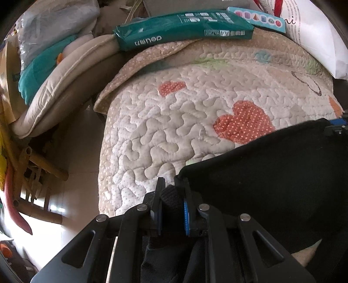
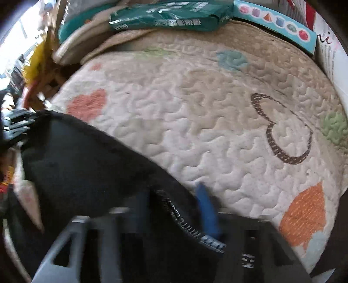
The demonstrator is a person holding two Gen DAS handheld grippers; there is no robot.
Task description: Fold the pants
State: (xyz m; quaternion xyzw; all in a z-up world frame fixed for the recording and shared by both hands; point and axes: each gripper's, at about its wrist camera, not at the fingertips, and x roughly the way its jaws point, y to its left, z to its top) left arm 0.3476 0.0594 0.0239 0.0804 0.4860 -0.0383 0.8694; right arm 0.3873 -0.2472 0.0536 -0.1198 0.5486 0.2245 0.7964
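Black pants point(image 1: 271, 174) lie over the near part of a quilted bed cover point(image 1: 174, 108) with heart patches. My left gripper point(image 1: 173, 185) is shut on a ribbed edge of the pants, pinched between its blue pads. From there the upper edge of the pants runs straight up to my right gripper point(image 1: 336, 127) at the far right. The right wrist view is blurred: the pants point(image 2: 87, 163) fill its lower left. Their zipper edge point(image 2: 182, 217) sits between the fingers of my right gripper point(image 2: 174, 193), which appears shut on the cloth.
A green packet point(image 1: 184, 28) and a light blue box point(image 1: 258, 18) rest on the quilt's far edge. A white pillow point(image 1: 315, 43) is at the back right. Stacked beige cushions point(image 1: 65, 87) and a wooden frame point(image 1: 43, 169) stand left of the bed, above pale floor.
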